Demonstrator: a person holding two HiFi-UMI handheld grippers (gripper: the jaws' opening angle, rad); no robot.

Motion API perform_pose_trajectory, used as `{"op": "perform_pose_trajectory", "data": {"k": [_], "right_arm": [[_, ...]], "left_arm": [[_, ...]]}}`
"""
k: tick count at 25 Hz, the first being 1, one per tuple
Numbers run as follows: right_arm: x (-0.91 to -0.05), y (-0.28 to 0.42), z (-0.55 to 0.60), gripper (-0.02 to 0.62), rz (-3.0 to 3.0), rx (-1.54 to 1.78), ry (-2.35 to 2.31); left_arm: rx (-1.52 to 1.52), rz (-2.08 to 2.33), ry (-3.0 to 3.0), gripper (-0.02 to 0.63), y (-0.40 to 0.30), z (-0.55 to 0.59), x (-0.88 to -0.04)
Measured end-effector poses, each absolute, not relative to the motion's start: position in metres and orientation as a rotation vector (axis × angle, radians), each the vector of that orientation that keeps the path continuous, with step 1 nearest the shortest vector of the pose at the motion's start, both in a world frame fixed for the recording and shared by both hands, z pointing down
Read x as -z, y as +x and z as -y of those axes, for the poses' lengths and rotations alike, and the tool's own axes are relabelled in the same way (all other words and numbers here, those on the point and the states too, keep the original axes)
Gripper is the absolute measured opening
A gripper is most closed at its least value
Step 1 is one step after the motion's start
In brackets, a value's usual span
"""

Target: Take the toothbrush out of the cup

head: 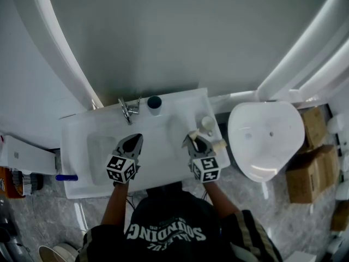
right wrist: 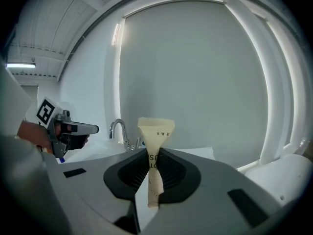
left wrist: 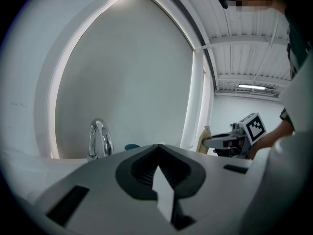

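The light paper-wrapped toothbrush (right wrist: pixel 156 131), judged flimsy and easily crumpled, is pinched at mid-sleeve by the right gripper (right wrist: pixel 152 155) just beside the cup (head: pixel 207 123), while the left gripper (left wrist: pixel 157 153) is closed on nothing.

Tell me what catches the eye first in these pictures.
The right tool pinches a cream paper packet, its flared end sticking up between the jaws. The left tool is shut and empty over the white sink counter, whose chrome tap stands at the back. A white toilet sits right of the counter.
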State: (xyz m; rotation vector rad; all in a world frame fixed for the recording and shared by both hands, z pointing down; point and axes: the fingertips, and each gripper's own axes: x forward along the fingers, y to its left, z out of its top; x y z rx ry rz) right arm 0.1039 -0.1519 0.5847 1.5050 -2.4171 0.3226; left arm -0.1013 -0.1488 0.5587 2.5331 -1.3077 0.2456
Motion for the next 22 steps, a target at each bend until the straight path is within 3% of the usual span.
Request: {"op": "perform_pose_trajectory", "data": {"k": [22], "right_arm": [[-0.576,0.096,0.160,0.029,2.441,-0.274,1.480]], "left_arm": [[-0.231,1.335,2.516,0.000,-0.106,0.153,-0.556]]}}
